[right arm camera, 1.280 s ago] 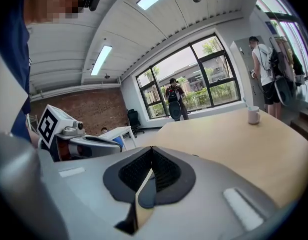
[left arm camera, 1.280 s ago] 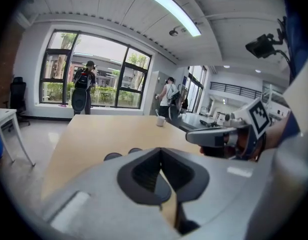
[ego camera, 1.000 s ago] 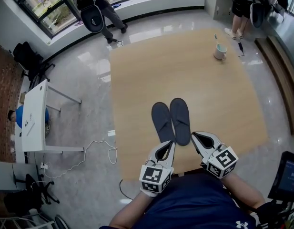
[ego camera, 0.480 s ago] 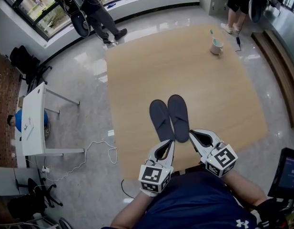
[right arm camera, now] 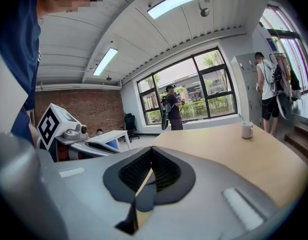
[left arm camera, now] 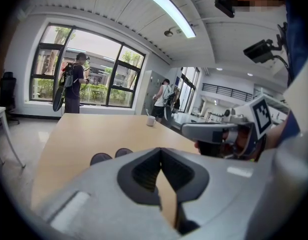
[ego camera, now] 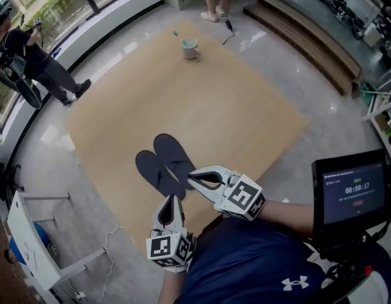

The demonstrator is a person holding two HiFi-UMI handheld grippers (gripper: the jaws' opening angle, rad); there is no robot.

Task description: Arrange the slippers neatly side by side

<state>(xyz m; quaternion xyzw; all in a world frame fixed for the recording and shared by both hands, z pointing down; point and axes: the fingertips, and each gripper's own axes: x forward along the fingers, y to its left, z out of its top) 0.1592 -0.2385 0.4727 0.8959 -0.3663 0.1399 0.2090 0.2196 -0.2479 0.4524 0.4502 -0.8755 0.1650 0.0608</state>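
Both claws are pinched shut and empty. The right gripper (ego camera: pixel 194 177) is nearer, its tip over the heels of the slippers (ego camera: pixel 162 163); the left gripper (ego camera: pixel 170 199) is just short of them. The pair lies side by side, toes pointing away, on a wooden table (ego camera: pixel 239 113), with a mug (ego camera: pixel 190 48) far beyond.

New head angle; monitor (ego camera: pixel 349 194) fully visible

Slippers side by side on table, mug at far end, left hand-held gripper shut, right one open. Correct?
No: the right hand-held gripper is shut too, jaws together, empty; the right gripper view shows it. The slippers side by side on table, mug at far end, left hand-held gripper shut: all correct.
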